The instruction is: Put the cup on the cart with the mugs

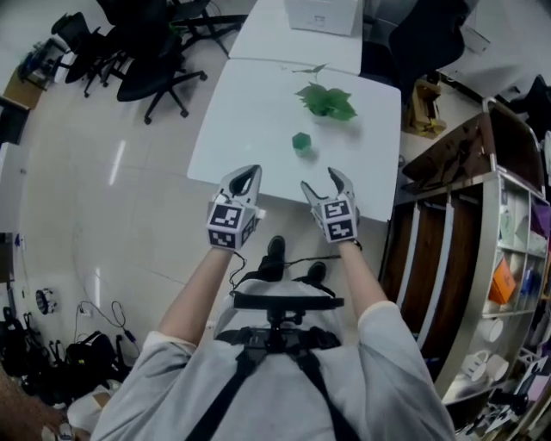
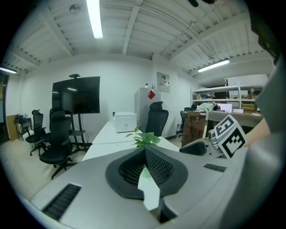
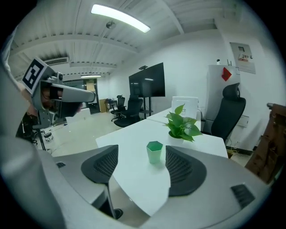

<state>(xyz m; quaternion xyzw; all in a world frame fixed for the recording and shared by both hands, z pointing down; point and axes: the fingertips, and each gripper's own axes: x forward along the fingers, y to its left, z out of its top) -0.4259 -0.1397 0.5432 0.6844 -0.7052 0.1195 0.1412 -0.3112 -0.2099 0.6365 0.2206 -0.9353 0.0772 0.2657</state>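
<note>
A small green cup stands on the white table, just in front of a leafy potted plant. Both grippers hover over the table's near edge, short of the cup. My right gripper is open. In the right gripper view the cup stands well ahead of the right gripper, in line with the gap between its spread pads, and nothing touches it. My left gripper is shut with nothing in it. Its fingertips meet in the left gripper view, with the plant beyond them.
A shelf rack with white mugs on a lower level stands at the right. A brown cabinet sits beside the table. Black office chairs stand at the far left, and a white box rests on the farther table.
</note>
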